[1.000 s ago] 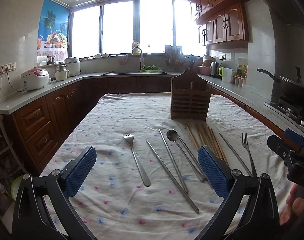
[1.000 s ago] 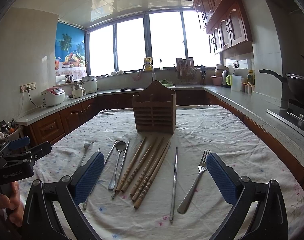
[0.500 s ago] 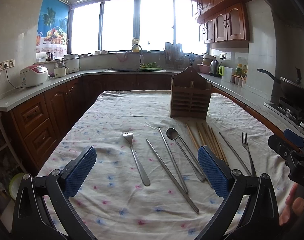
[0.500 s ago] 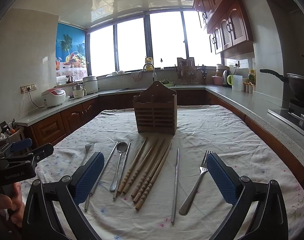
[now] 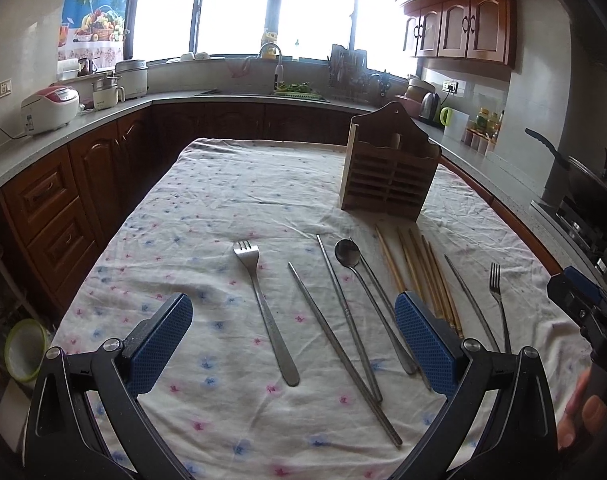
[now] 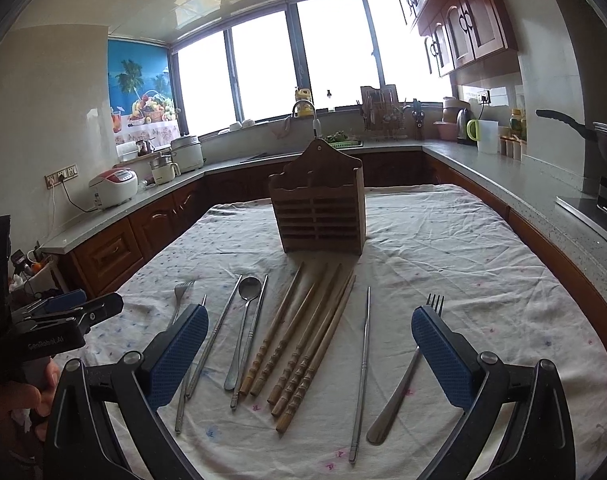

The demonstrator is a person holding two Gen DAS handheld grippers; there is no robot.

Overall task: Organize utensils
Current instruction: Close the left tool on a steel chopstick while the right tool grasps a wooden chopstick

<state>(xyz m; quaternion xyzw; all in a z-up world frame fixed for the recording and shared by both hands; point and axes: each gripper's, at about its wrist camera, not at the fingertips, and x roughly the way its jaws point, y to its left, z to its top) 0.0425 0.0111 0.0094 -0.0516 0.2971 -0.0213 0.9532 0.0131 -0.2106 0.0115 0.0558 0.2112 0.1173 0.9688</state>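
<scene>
My left claw and right claw both hang spread wide and empty above the table's flowered white cloth. The utensils lie side by side with their long axes running away from me toward the slatted wooden utensil holder standing upright beyond them. The brown wooden chopsticks have their thin tips toward it, and the steel spoon and right-hand steel fork lie heads toward it.

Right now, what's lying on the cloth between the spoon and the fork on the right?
In the right wrist view, a bundle of wooden chopsticks and one metal chopstick lie between the spoon and the fork.
</scene>
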